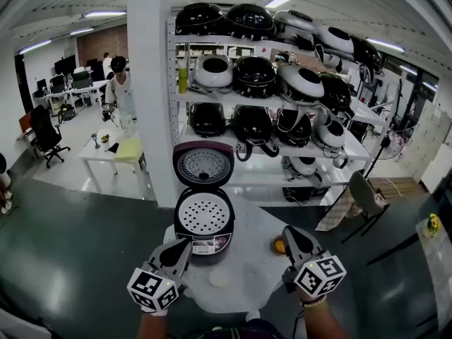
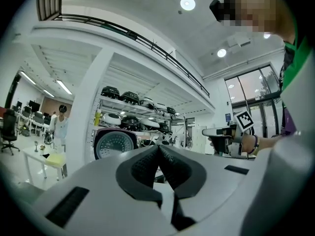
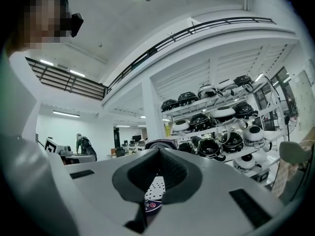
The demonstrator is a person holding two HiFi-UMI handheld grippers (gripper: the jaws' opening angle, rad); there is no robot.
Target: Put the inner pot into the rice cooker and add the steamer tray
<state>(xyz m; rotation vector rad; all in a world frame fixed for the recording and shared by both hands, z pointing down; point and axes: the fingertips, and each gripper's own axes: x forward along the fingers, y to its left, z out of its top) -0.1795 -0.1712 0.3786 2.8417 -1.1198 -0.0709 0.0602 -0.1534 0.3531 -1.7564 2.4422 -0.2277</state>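
Both forearms reach fwd from the bottom of the head view, grippers held about level over the white table (image 1: 248,226). L gripper (image 1: 186,244) points at the front-left of the cooker (image 1: 205,240), tip just beside it. R gripper (image 1: 287,231) sits off to the cooker's right, apart from it, near a small orange thing (image 1: 280,246). Both claws are pressed together w/ nothing between: L gripper (image 2: 158,150) pads meet in its own view, same for R gripper (image 3: 158,154). Tray (image 1: 203,214), perforated, lies in the cooker's mouth under the raised lid (image 1: 203,165); pot under it isn't visible. Only the head view shows the whole cooker. L gripper view catches just the lid (image 2: 114,144) plus the other gripper across. R gripper view shows a slice of tray (image 3: 156,186) below its jaws. A shelf (image 1: 282,101) of cookers stands behind.
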